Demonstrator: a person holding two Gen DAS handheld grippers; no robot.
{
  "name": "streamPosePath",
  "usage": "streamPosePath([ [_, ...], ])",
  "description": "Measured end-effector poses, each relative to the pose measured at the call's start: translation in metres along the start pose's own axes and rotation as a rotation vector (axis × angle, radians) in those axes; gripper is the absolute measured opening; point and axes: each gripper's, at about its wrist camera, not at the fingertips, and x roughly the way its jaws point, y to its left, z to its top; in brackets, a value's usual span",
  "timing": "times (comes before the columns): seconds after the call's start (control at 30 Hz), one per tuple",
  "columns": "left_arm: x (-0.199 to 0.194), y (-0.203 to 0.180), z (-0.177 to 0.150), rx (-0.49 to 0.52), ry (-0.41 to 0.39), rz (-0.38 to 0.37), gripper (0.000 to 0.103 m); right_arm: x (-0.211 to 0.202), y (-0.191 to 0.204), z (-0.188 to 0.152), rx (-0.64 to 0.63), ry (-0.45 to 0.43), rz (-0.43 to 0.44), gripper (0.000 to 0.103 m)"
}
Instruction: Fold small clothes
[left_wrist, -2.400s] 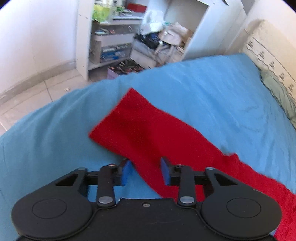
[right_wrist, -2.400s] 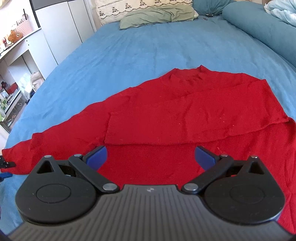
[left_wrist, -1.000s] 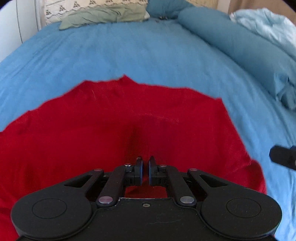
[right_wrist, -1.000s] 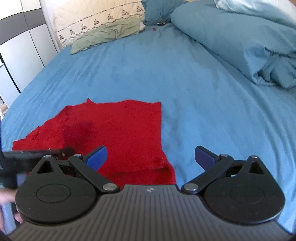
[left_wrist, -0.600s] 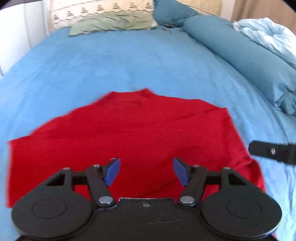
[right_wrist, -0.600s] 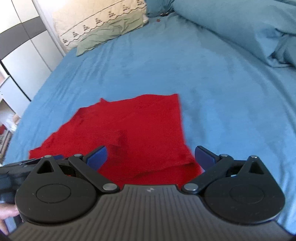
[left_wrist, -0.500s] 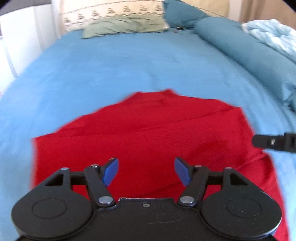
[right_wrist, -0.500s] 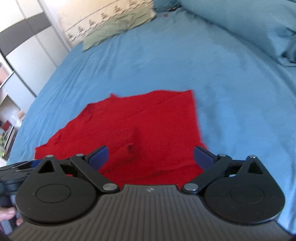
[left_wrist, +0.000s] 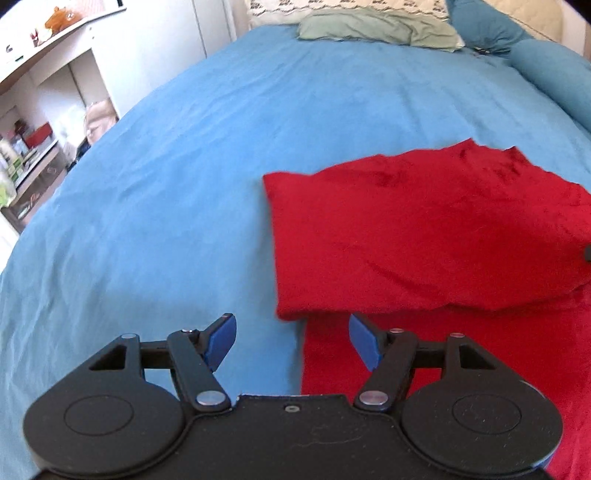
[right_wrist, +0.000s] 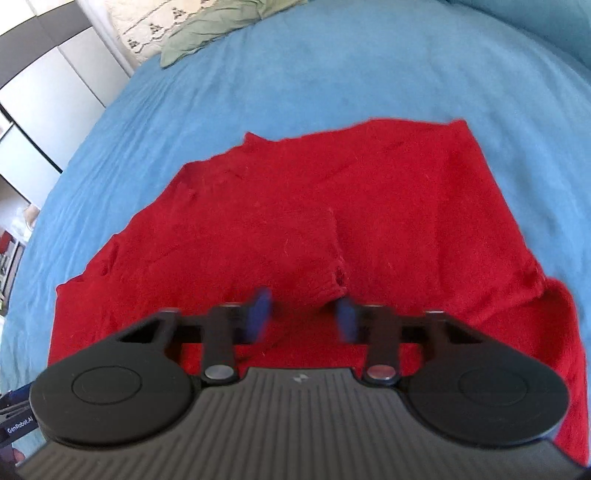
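Observation:
A red knit garment (left_wrist: 424, 229) lies partly folded on the blue bedsheet (left_wrist: 166, 184). In the left wrist view its folded-over left part ends just ahead of my left gripper (left_wrist: 290, 338), which is open and empty over the garment's lower left edge. In the right wrist view the garment (right_wrist: 295, 206) fills the middle, with a sleeve cuff folded across it. My right gripper (right_wrist: 301, 314) hovers over that cuff, its jaws blurred and partly closed with a gap between them, holding nothing.
A green pillow (left_wrist: 376, 27) and a patterned pillow lie at the head of the bed. A rolled blue duvet (left_wrist: 554, 70) runs along the right side. White shelves and cupboards (left_wrist: 48, 92) stand left of the bed.
My left gripper has swung left, so the garment now sits to its right. My right gripper has dropped closer over the garment and its jaws have narrowed.

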Motion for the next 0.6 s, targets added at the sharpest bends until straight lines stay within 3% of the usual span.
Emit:
streamPosePath([
  [0.2, 0.004, -0.001, 0.003, 0.002, 0.005, -0.021, 0.072, -0.038, 0.020, 0.034, -0.091, -0.134, 0.001, 0.021],
  [0.33, 0.011, -0.003, 0.006, 0.014, 0.001, -0.040, 0.072, -0.060, 0.009, 0.055, -0.120, -0.230, -0.109, 0.021],
  [0.43, 0.017, -0.009, 0.011, 0.033, 0.002, -0.043, 0.072, -0.059, -0.010, 0.058, -0.099, -0.231, -0.178, 0.021],
  [0.6, 0.024, -0.007, 0.010, 0.012, 0.013, -0.016, 0.072, -0.057, -0.039, 0.051, -0.027, -0.224, -0.194, 0.021],
])
